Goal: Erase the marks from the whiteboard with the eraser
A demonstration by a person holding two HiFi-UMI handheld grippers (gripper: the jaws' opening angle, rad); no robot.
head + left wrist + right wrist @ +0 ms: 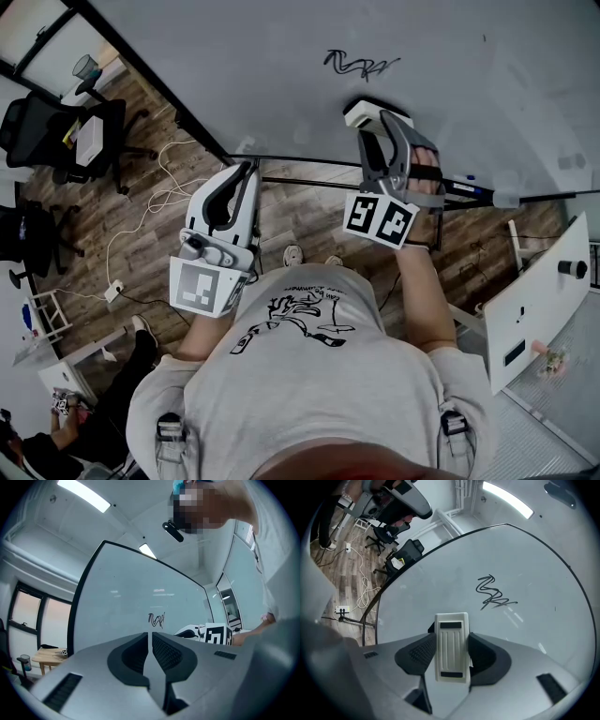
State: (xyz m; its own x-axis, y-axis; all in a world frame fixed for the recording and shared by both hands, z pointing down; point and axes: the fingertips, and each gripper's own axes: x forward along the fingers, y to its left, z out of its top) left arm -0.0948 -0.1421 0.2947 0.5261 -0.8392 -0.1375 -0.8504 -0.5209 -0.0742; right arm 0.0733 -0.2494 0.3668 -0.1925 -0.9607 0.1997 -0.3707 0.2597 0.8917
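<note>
- Our right gripper (373, 133) is clamped on the eraser (451, 646), which sits short of the marks (493, 595).
- We should press it flat on the whiteboard (534, 564), then sweep across.
- Our left gripper (150, 637) hangs aside, jaws together, empty.

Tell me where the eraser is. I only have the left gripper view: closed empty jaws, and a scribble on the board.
Observer: The right gripper view shows the eraser clamped between the jaws of the right gripper.
Operator: Is it on the scribble?
Observer: No. In that view the scribble lies above and to the right of the eraser, clear of it and intact.
Operator: Is there anything loose on the floor?
Observer: Yes. The head view shows a white power strip with trailing cable on the wood floor, off to the person's left.
</note>
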